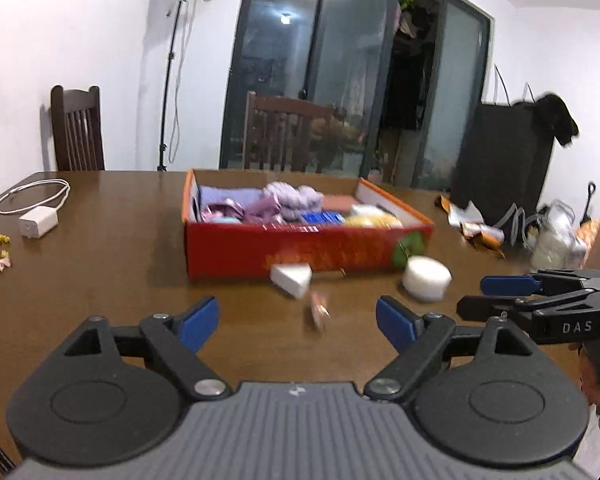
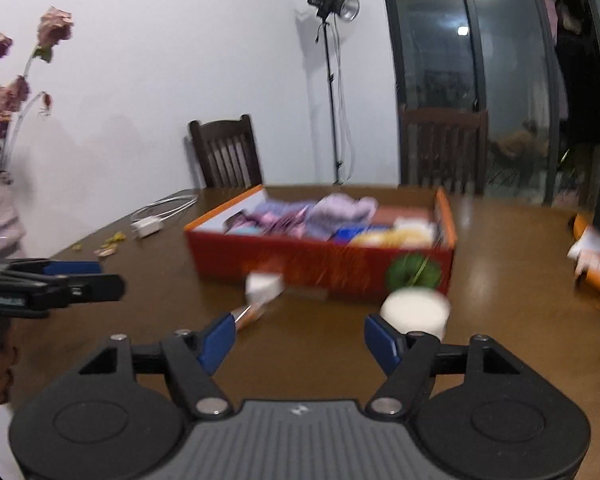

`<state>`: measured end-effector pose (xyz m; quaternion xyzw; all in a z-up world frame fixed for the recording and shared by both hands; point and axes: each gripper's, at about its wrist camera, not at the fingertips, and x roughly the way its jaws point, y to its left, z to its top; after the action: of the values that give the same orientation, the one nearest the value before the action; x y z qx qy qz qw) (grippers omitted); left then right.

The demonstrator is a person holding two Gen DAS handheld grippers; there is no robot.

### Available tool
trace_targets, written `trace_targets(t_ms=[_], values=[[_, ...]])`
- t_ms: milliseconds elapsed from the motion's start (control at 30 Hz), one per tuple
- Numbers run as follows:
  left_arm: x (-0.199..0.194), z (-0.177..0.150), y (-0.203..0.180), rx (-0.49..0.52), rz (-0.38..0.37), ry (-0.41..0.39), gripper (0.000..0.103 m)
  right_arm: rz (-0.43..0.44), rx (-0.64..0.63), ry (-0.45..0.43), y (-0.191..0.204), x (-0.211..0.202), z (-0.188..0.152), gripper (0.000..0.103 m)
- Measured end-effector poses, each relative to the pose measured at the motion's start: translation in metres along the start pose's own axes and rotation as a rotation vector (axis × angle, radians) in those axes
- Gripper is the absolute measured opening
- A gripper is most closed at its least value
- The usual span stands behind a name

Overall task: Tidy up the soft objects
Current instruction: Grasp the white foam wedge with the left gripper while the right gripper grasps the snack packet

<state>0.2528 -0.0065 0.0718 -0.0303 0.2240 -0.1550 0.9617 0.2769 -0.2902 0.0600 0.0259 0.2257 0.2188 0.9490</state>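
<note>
Red cardboard box (image 1: 300, 250), mid-table, holding soft goods. Loose items: white wedge sponge (image 1: 291, 279) and white round sponge (image 1: 427, 279), both against the box's near wall (blurred). Left gripper (image 1: 298, 322) and right gripper (image 2: 300, 342): jaws apart, empty; sponges lie ahead of both. Risk: a hasty reach pushes a sponge aside.

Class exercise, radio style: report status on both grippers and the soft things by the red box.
Left gripper open, empty. Right gripper open, empty. White wedge and white round sponge still outside red box. Small wrapper lies ahead.
</note>
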Motion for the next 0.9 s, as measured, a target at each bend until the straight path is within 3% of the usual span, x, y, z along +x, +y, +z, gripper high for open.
trace_targets(t_ms=[167,333,567,700,800,867,900], values=[[0.020,-0.004,-0.011,0.017,0.005,0.049,0.087,-0.003,-0.011,-0.003,0.002,-0.003,-0.007,0.071],[0.033,-0.003,-0.009,0.018,0.044,0.046,0.087,0.025,0.024,-0.003,0.000,0.007,-0.007,0.071],[0.039,-0.003,0.029,-0.038,0.134,0.055,0.087,0.109,0.020,0.084,0.024,0.063,-0.005,0.070],[0.044,-0.004,0.052,-0.068,0.178,0.062,0.087,0.085,0.062,0.117,0.036,0.104,0.005,0.070],[0.050,-0.001,0.061,-0.075,0.181,0.063,0.087,0.042,0.039,0.133,0.047,0.132,0.014,0.058],[0.056,0.001,0.062,-0.073,0.174,0.068,0.087,0.005,-0.018,0.160,0.053,0.147,0.016,0.041],[0.060,0.003,0.061,-0.069,0.166,0.072,0.087,0.005,-0.035,0.178,0.053,0.152,0.016,0.025]])
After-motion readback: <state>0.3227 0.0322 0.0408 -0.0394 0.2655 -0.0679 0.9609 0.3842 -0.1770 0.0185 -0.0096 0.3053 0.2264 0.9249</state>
